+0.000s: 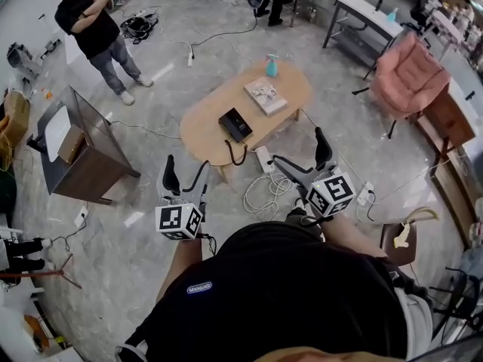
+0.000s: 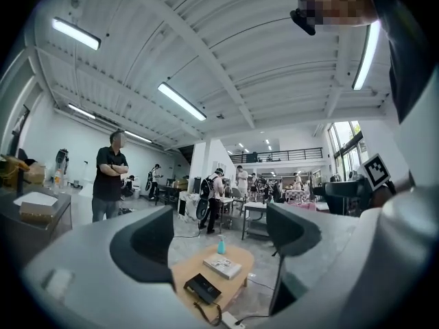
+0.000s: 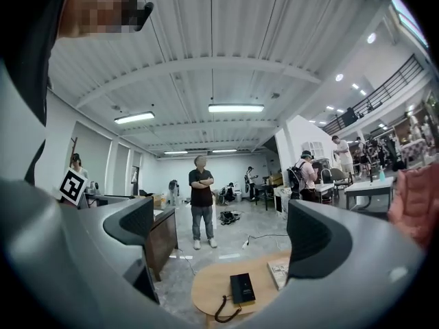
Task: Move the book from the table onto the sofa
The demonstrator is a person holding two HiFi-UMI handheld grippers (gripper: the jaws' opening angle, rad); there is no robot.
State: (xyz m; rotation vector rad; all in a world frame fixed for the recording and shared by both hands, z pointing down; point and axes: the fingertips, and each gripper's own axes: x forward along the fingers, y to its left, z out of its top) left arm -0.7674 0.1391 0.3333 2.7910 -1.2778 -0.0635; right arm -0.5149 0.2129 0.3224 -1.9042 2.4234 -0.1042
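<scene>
Two sets of jaws wide apart, empty: left hand-held gripper, right hand-held gripper.

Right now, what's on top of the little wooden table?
A book, a black box with a cord and a blue bottle. Anything under the book is hidden.

path: cables on floor before table | book: open above; spray bottle, black phone near
</scene>
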